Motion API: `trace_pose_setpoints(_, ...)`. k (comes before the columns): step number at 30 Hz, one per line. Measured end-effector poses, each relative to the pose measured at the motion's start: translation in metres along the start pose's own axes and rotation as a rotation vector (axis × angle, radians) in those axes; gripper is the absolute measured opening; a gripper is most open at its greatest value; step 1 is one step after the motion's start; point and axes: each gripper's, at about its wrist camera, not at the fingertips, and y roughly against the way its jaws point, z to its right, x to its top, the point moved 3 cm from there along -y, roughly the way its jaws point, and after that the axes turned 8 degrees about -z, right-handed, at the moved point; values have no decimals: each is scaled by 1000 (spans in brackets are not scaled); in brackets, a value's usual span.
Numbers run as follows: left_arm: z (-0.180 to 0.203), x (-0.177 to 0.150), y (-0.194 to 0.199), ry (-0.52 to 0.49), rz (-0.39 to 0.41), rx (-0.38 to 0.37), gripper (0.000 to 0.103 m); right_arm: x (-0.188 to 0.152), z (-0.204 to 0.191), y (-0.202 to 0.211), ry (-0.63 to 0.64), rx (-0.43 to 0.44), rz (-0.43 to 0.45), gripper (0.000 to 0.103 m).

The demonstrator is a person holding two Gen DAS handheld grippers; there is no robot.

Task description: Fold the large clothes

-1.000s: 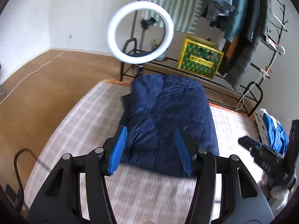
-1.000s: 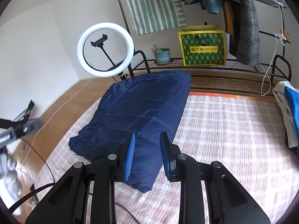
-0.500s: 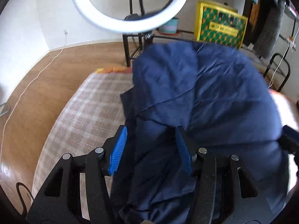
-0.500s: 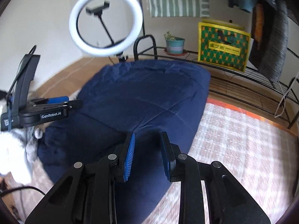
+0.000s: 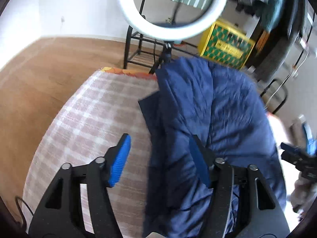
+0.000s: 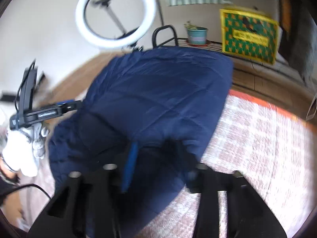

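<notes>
Fingers of the left gripper point(image 5: 160, 158) are spread wide over the navy jacket's point(image 5: 208, 119) left edge; right gripper point(image 6: 156, 162) also spread, jacket on the checked rug point(image 5: 95, 115).

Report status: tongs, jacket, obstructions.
Left tongs open, straddling jacket's left edge. Right tongs open over near hem. Navy puffer jacket on checked mat. Nothing blocking.

no legible text; yellow-green box point(image 6: 250, 36) label and left gripper point(image 6: 47, 112) side marking too blurred.
</notes>
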Motion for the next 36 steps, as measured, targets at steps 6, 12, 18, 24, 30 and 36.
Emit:
trace_pose_setpoints(6, -52, 30, -15, 159, -183, -298, 83, -4, 44, 1, -194, 120, 10, 66)
trace_pose_setpoints(12, -64, 34, -47, 240, -224, -423, 83, -4, 55, -18, -271, 216, -35, 72)
trace_pose_setpoints(18, -55, 41, -79, 254, -264, -448, 83, 2, 58, -41, -312, 261, -62, 73)
trace_pose_setpoints(24, -57, 52, -104, 278, -276, -490, 83, 9, 67, -57, -365, 326, -66, 78)
trace_pose_setpoints(30, -65, 52, -111, 308, -241, -575, 83, 11, 73, -58, -397, 378, -50, 79)
trace_pose_setpoints(36, -46, 50, -110, 257, -248, -653, 83, 10, 72, -57, -377, 389, -34, 81)
